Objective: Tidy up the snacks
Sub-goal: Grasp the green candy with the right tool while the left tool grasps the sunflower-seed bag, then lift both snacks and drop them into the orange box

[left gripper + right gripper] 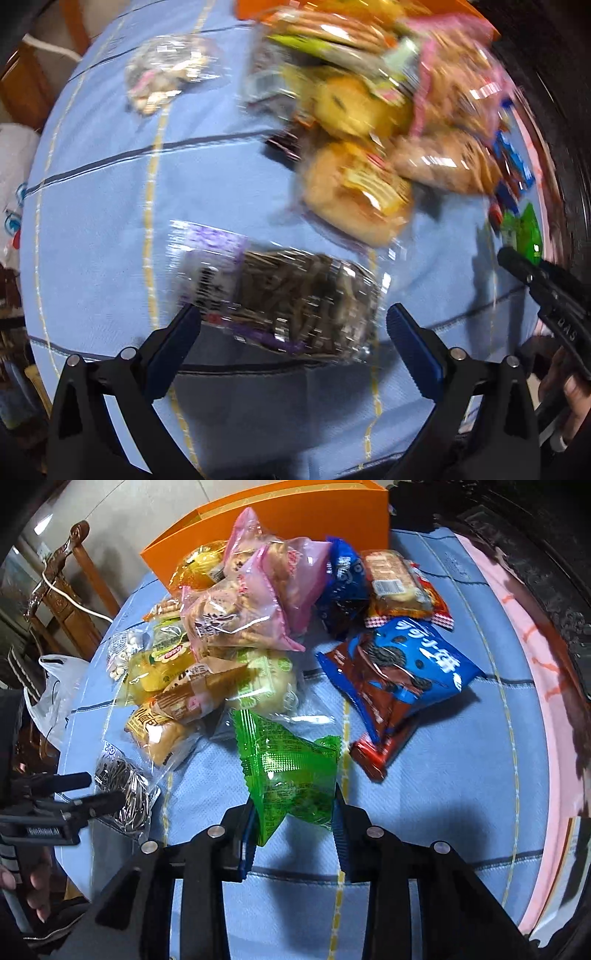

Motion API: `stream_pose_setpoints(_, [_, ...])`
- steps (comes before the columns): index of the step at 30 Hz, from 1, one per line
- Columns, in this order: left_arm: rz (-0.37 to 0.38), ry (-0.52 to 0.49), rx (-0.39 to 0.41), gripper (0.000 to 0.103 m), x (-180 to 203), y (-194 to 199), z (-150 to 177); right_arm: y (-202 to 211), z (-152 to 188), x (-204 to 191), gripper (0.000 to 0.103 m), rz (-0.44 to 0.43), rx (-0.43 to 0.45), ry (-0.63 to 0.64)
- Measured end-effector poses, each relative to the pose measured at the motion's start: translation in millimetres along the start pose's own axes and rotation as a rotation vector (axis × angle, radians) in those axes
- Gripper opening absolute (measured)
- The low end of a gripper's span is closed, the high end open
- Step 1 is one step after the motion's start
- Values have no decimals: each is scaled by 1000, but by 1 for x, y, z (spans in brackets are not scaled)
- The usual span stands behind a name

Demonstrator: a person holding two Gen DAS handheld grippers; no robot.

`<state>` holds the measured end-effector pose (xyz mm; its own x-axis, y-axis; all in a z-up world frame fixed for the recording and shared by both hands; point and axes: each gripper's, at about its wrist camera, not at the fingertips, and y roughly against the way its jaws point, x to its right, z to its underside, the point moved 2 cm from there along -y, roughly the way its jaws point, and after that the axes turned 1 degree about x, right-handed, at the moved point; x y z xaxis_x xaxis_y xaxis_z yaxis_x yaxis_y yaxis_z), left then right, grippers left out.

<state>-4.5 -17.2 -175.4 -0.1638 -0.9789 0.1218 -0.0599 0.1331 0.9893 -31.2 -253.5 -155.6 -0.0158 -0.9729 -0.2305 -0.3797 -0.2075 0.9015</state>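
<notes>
My right hand-held gripper [295, 805] is clamped on a green snack bag [291, 771], which sits on the blue cloth [443, 812] of the counter, near the middle. My left hand-held gripper [293, 328] has its jaws wide apart over a clear bag of seeds [288, 295]. More snacks [236, 627] are piled by the orange box [295, 513] at the far edge.

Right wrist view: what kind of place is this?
Probably a home dining area: a table under a blue checked tablecloth, a carved wooden chair beside it, and a plastic shopping bag at the table's edge.
</notes>
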Motion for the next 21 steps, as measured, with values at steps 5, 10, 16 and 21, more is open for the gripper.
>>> stream_pose_setpoints(5, [-42, -64, -26, 99, 23, -17, 4, 0, 13, -3, 35, -18, -5, 7])
stream_pose_setpoints(10, [-49, -93, 53, 99, 32, -17, 2, 0, 17, -7, 35, -20, -15, 12])
stream_pose_setpoints(16, [29, -126, 115, 73, 30, 1, 3, 2, 12, -15, 35, -27, -3, 23])
stream_pose_setpoints(21, [23, -166, 137, 23, 22, 21, -5, 5, 8, -17, 35, -39, 3, 37])
